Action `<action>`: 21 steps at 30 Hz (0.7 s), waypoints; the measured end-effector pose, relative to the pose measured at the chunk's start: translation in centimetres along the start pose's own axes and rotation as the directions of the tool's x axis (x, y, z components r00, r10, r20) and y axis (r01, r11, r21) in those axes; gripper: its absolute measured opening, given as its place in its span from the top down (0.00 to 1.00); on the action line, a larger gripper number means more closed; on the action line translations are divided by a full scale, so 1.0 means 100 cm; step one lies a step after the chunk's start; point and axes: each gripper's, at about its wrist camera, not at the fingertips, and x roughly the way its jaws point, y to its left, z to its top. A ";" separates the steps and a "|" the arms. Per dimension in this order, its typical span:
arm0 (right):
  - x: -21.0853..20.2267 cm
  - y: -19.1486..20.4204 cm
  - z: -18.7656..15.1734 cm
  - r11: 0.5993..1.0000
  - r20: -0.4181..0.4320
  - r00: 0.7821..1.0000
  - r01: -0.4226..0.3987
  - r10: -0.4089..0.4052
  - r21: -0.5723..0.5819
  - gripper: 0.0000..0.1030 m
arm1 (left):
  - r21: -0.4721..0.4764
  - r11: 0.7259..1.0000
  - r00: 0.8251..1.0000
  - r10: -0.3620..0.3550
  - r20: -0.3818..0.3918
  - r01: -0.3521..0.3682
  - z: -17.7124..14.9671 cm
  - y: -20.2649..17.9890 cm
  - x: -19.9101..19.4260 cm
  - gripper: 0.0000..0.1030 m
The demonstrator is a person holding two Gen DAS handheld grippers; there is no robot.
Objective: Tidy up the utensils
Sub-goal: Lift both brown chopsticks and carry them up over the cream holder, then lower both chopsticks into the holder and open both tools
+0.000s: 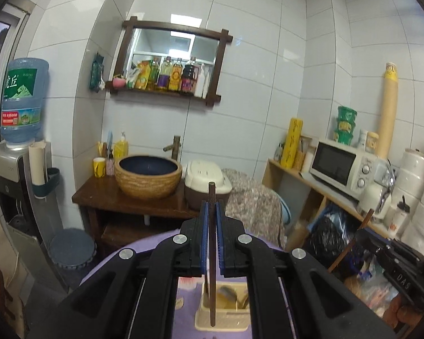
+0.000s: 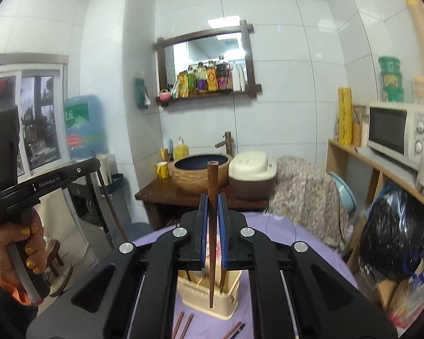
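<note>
Purple cloth covers the table (image 2: 311,243); its round edge falls away toward the sink stand, so open room lies above, not beyond. A beige holder (image 2: 209,296) stands on the cloth below both grippers, already containing utensils — spare slots appear to remain. Loose chopsticks (image 2: 183,325) lie on the cloth just beside it. The left gripper (image 1: 212,217) pinches one chopstick (image 1: 212,254) upright, tip hanging over the holder. The right gripper (image 2: 212,214) pinches another chopstick (image 2: 212,226) the same way — vertical hold suits a straight drop into a slot.
</note>
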 end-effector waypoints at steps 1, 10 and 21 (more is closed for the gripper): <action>0.005 0.000 0.004 1.000 0.006 1.000 0.005 -0.005 -0.001 0.92 | -0.004 1.000 1.000 0.002 0.004 -0.002 0.003 -0.003 0.005 0.94; 0.053 -0.004 -0.008 1.000 -0.026 0.999 0.027 -0.027 0.003 0.92 | -0.009 1.000 0.999 0.024 -0.043 -0.025 -0.022 -0.008 0.064 0.94; 0.099 -0.014 -0.074 0.999 -0.159 0.987 0.039 -0.034 0.032 0.92 | -0.017 1.000 0.980 0.018 -0.199 -0.022 -0.092 0.004 0.102 0.94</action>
